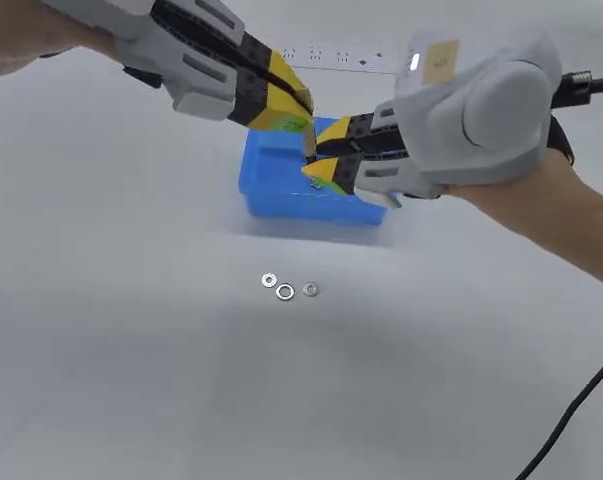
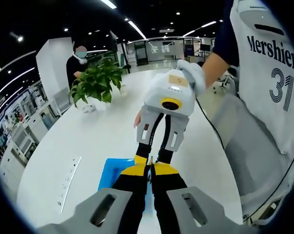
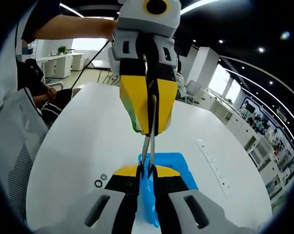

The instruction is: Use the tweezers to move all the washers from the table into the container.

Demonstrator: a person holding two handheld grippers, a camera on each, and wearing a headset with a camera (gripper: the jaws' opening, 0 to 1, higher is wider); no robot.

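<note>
Settling the tweezers: both grippers on the one tool, right above the container; no washer seen in the tips, so judged as sorting out the grip before a pick.
Left gripper: over the container's far-left corner, angled in and down; jaws clamped narrow on the tweezers' upper, joined end.
Right gripper: over the container's right side, lying nearly level, pointing left; jaws closed narrow about the lower, forked end.
Washers: three in a tight row on the worktop, near the container's front wall, none touching it.
Inside the container: hidden behind the grippers, contents impossible to tell.
Next, by the look of it: one gripper to let go, tips to swing down in front of the container, then a fine pinch on a flat ring that could easily skid.
</note>
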